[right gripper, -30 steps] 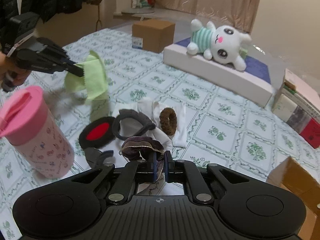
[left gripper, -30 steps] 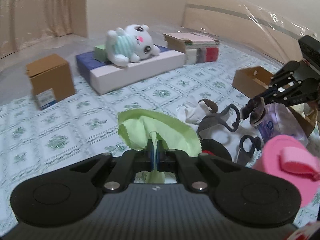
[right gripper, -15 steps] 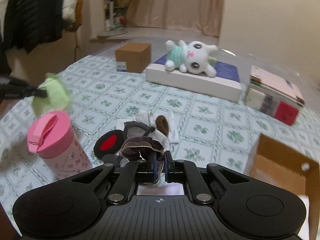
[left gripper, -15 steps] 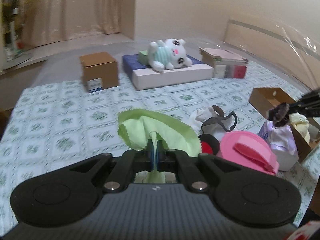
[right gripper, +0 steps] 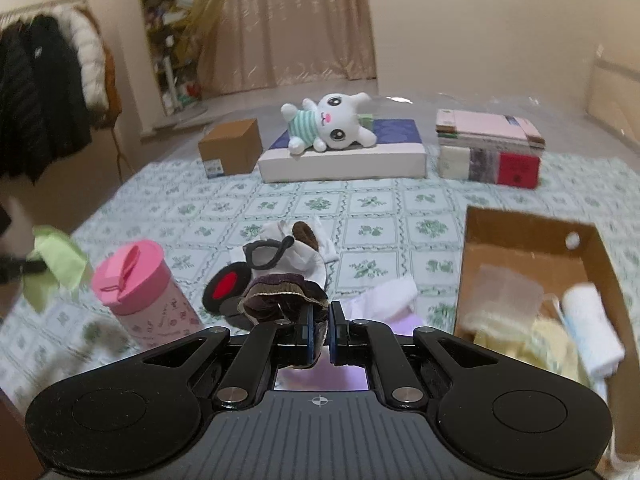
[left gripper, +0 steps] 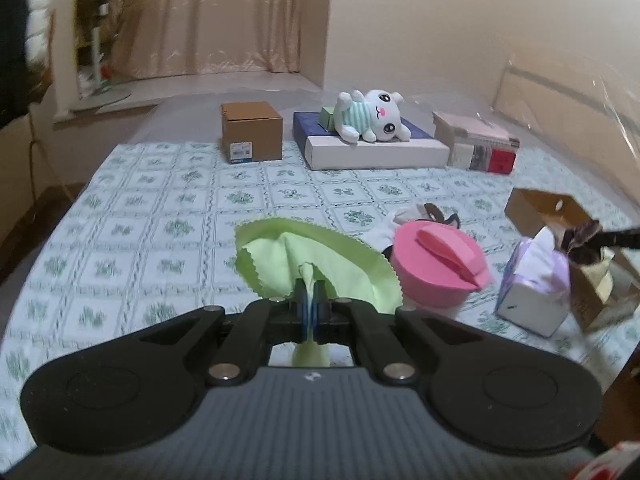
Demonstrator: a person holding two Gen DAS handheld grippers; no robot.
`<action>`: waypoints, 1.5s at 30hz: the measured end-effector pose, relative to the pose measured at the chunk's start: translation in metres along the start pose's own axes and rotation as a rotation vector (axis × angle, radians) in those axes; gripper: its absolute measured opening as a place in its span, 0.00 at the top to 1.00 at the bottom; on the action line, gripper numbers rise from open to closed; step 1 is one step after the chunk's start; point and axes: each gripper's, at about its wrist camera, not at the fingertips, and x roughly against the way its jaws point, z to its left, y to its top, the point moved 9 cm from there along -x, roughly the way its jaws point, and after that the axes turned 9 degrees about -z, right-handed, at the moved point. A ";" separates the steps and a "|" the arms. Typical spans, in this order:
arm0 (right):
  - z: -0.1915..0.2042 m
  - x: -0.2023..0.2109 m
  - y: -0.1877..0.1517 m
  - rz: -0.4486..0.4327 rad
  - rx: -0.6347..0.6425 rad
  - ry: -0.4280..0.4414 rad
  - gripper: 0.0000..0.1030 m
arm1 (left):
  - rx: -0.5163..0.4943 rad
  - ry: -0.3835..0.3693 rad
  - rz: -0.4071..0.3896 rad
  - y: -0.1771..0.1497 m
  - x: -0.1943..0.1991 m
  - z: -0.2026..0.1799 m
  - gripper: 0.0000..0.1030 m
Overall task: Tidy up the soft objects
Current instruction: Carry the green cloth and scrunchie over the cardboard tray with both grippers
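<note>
Both tongs are showing the same build. The left tongs and the right tongs are wearing matte black bodies with a ribbed grey panel at the rear, two round raised discs on the outer wings, and silver screws glinting on the linkage arms. Slim black fingers are carrying blue pads, and a small crosshair mark is sitting on the right body.

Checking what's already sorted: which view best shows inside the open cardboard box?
The right wrist view: the open cardboard box shows pale soft items inside. The left wrist view catches only its far flap, partly hidden by a tissue pack.
</note>
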 end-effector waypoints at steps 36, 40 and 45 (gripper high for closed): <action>-0.109 0.142 -0.034 -0.155 -0.174 -0.229 0.93 | 0.030 -0.316 0.010 -0.017 0.020 -0.262 0.99; -0.130 0.153 -0.036 -0.163 -0.191 -0.263 0.93 | 0.001 -0.368 0.015 -0.015 0.009 -0.299 0.99; -0.146 0.159 -0.038 -0.167 -0.206 -0.287 0.93 | -0.022 -0.409 0.029 -0.015 -0.005 -0.332 0.99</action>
